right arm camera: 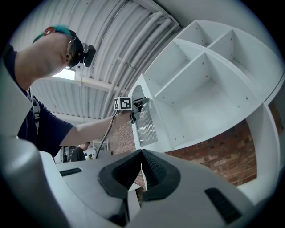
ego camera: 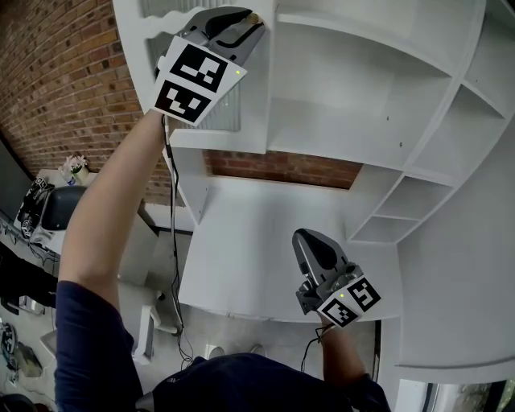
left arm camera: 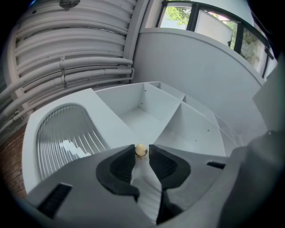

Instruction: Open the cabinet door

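The white cabinet door [ego camera: 256,113] with its ribbed glass pane [left arm camera: 67,133] stands swung out from the shelf unit, at the top of the head view. On its edge sits a small brass knob [left arm camera: 140,150]. My left gripper [left arm camera: 140,148] is raised to that knob [ego camera: 254,16], which lies right at the gap between the two spread tips; the pads do not press on it. My left gripper [ego camera: 245,20] is open. My right gripper [ego camera: 300,234] hangs low over the white desk, far from the door, and my right gripper [right arm camera: 141,152] is shut on nothing. The door [right arm camera: 146,124] shows beyond it.
White shelves with open compartments [ego camera: 386,105] run right of the door. A white desk top [ego camera: 241,233] lies below, with a brick wall [ego camera: 64,80] behind and to the left. A chair [ego camera: 56,211] and cables sit at lower left. Another person [right arm camera: 78,153] stands far off.
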`<move>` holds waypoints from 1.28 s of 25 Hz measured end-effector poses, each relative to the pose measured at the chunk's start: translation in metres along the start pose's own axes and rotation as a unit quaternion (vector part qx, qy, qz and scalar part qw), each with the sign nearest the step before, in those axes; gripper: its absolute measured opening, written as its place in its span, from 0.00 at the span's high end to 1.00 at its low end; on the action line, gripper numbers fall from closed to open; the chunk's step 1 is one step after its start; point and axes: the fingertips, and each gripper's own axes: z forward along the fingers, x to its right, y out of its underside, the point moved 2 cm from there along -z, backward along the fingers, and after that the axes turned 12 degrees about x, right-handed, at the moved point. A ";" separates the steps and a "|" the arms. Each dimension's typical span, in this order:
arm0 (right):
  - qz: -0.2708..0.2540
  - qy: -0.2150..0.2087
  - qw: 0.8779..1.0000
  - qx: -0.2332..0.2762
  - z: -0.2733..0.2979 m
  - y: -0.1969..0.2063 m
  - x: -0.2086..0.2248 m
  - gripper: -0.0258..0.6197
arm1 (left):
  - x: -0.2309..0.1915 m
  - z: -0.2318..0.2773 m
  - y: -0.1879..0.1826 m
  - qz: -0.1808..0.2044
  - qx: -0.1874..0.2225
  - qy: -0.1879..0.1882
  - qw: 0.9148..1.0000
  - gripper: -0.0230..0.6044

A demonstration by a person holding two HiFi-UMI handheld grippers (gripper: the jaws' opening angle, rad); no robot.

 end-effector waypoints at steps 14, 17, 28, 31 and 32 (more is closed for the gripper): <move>0.008 -0.002 1.000 0.002 -0.009 -0.002 -0.015 0.92 | 0.004 -0.014 -0.015 0.006 0.001 0.001 1.000 0.84; 0.012 -0.005 1.000 0.001 -0.008 0.002 -0.027 0.92 | 0.005 -0.030 -0.027 0.003 0.016 0.015 1.000 0.84; 0.010 -0.032 0.999 -0.004 0.027 0.020 -0.108 0.92 | -0.008 -0.125 -0.073 -0.020 0.076 0.068 0.995 0.84; 0.006 -0.035 0.999 -0.005 0.040 0.028 -0.139 0.92 | -0.024 -0.162 -0.081 -0.031 0.096 0.071 0.992 0.84; 0.005 -0.036 0.999 -0.006 0.043 0.029 -0.145 0.92 | -0.027 -0.171 -0.083 -0.034 0.102 0.071 0.992 0.84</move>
